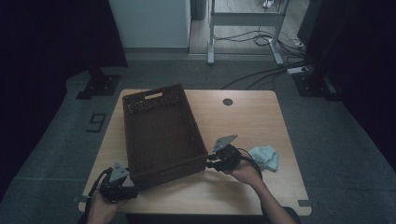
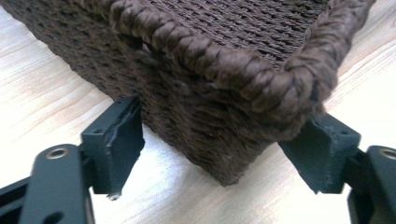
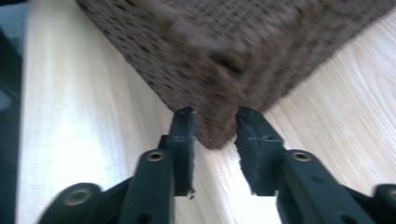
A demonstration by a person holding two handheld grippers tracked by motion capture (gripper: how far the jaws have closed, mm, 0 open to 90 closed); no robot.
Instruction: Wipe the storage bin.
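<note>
So there's a dark brown woven basket [image 1: 161, 133] sitting on the light wooden bench [image 1: 247, 121], left of centre and turned a bit so its handle-slot end points away from the person. The left tool [image 1: 132, 185] is down at the basket's near left corner, and in the left gripper view that corner [image 2: 261, 93] sits right between its two black jaws. The jaws stand fairly wide with the braided rim poking in between them; the right-hand one looks like it's up against the weave under the rim, while the left-hand one sits close to the basket wall, and I honestly can't tell if it's pressing or just beside it. The right tool [image 1: 209, 162] is at the near right corner of the basket, with the person's hand [image 1: 245, 171] behind it. In the right gripper view the jaws are narrow, with the bottom corner of the basket [image 3: 215, 126] wedged in the gap. The picture's blurry there, so a firm pinch versus just touching is hard to call. Just to the right of that hand, a crumpled pale blue cloth [image 1: 266, 156] lies on the bench, apart from the basket.
</note>
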